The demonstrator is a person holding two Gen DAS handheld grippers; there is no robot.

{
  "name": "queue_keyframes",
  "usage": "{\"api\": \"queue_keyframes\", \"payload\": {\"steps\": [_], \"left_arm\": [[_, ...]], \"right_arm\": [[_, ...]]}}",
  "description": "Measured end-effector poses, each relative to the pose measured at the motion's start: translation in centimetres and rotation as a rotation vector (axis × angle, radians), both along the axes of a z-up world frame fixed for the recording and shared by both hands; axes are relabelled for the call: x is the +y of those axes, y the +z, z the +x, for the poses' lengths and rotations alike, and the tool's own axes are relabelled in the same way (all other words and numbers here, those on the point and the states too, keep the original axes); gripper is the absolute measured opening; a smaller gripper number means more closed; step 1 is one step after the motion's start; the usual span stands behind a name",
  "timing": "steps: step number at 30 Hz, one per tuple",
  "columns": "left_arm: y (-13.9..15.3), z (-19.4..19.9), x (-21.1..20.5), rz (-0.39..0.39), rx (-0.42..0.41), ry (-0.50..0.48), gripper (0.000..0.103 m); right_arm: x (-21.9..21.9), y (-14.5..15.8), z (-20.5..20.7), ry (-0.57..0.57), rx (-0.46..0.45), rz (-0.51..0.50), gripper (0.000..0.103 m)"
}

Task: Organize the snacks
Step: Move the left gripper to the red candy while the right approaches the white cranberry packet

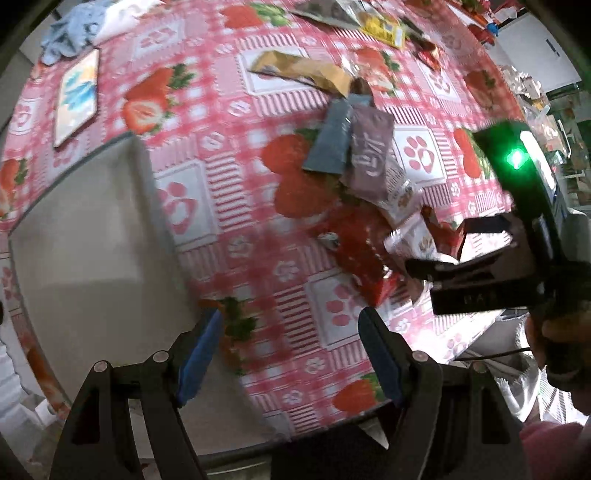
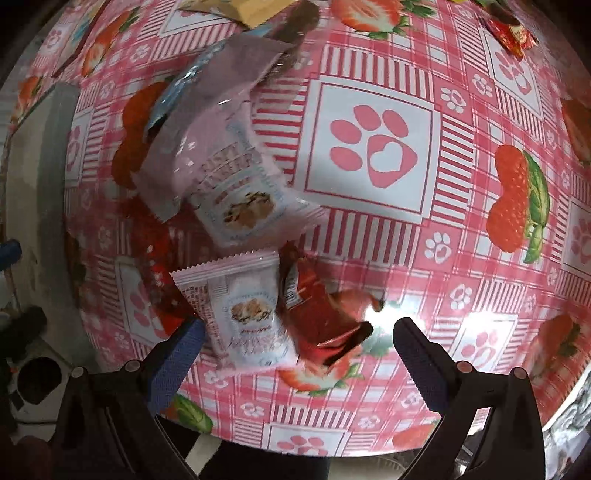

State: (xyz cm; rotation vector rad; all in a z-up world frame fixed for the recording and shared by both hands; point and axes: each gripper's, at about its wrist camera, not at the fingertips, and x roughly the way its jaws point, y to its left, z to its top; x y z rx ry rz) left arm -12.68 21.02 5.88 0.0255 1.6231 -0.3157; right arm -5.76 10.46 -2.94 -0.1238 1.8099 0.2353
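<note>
Snack packets lie in a loose pile on the strawberry-print tablecloth (image 2: 373, 147). In the right wrist view, a white-and-pink cookie packet (image 2: 245, 314) and a red wrapper (image 2: 321, 317) lie between the fingers of my right gripper (image 2: 299, 343), which is open and hovers just over them. A second cookie packet (image 2: 240, 192) and a mauve packet (image 2: 207, 110) lie beyond. In the left wrist view, my left gripper (image 1: 291, 343) is open and empty above the table beside a grey tray (image 1: 85, 251). The mauve packet (image 1: 371, 155), a blue-grey packet (image 1: 330, 142) and a red packet (image 1: 354, 243) lie ahead. The right gripper (image 1: 443, 254) shows at the right.
A tan packet (image 1: 303, 70), a yellow packet (image 1: 384, 26) and a small red one (image 1: 430, 55) lie farther back. A phone-like slab (image 1: 77, 96) and a blue cloth (image 1: 70, 33) sit at the far left. The table's front edge (image 1: 332, 428) is close below the left gripper.
</note>
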Motion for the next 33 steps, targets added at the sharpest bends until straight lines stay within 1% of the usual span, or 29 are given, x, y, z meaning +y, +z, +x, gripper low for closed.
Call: {"api": "queue_keyframes", "payload": {"steps": [3, 7, 8, 11, 13, 14, 16, 17, 19, 20, 23, 26, 30, 33], "left_arm": [[-0.8, 0.1, -1.5, -0.008, 0.033, 0.008, 0.079], [-1.9, 0.5, -2.6, -0.021, 0.073, 0.060, 0.079], [-2.1, 0.7, -2.8, -0.021, 0.077, 0.071, 0.079], [-2.6, 1.1, -3.6, -0.021, 0.088, 0.108, 0.079], [-3.0, 1.4, -4.2, -0.014, 0.087, 0.128, 0.079], [-3.2, 1.5, -4.8, -0.008, 0.084, 0.132, 0.079], [-3.6, 1.7, -5.6, 0.004, 0.084, 0.141, 0.079], [-4.0, 1.8, -6.3, 0.012, 0.090, 0.146, 0.079], [-4.7, 1.8, -6.8, 0.026, 0.104, 0.160, 0.079], [-5.1, 1.9, -7.1, 0.035, 0.110, 0.166, 0.079], [-6.1, 1.8, -7.7, 0.065, 0.120, 0.178, 0.079], [-6.7, 1.7, -8.6, 0.116, 0.106, 0.155, 0.079], [-7.0, 1.5, -9.8, 0.155, 0.078, 0.103, 0.079], [-7.0, 1.5, -9.8, 0.175, 0.067, 0.075, 0.079]], "right_arm": [[-2.0, -0.3, 2.0, -0.080, 0.006, 0.006, 0.103], [-4.8, -0.7, 2.6, -0.167, 0.018, 0.012, 0.103], [-6.0, -1.0, 2.8, -0.176, 0.020, 0.013, 0.103], [-7.7, -1.0, 2.9, -0.200, 0.018, 0.017, 0.103], [-7.8, -0.7, 3.0, -0.217, 0.003, 0.031, 0.103], [-8.8, -0.7, 2.9, -0.225, -0.007, 0.041, 0.103], [-9.4, -0.3, 3.0, -0.239, -0.024, 0.052, 0.103], [-10.5, 0.2, 3.2, -0.246, -0.033, 0.058, 0.103], [-11.3, 0.7, 3.3, -0.262, -0.051, 0.066, 0.103], [-12.6, 0.4, 1.6, -0.263, -0.060, 0.066, 0.103], [-14.3, 0.9, 1.7, -0.272, -0.088, 0.043, 0.103], [-16.5, 1.6, 1.9, -0.257, -0.096, 0.000, 0.103], [-18.5, 1.0, 1.6, -0.213, -0.079, -0.011, 0.103], [-18.5, -0.1, 0.6, -0.174, -0.047, -0.007, 0.103]]}}
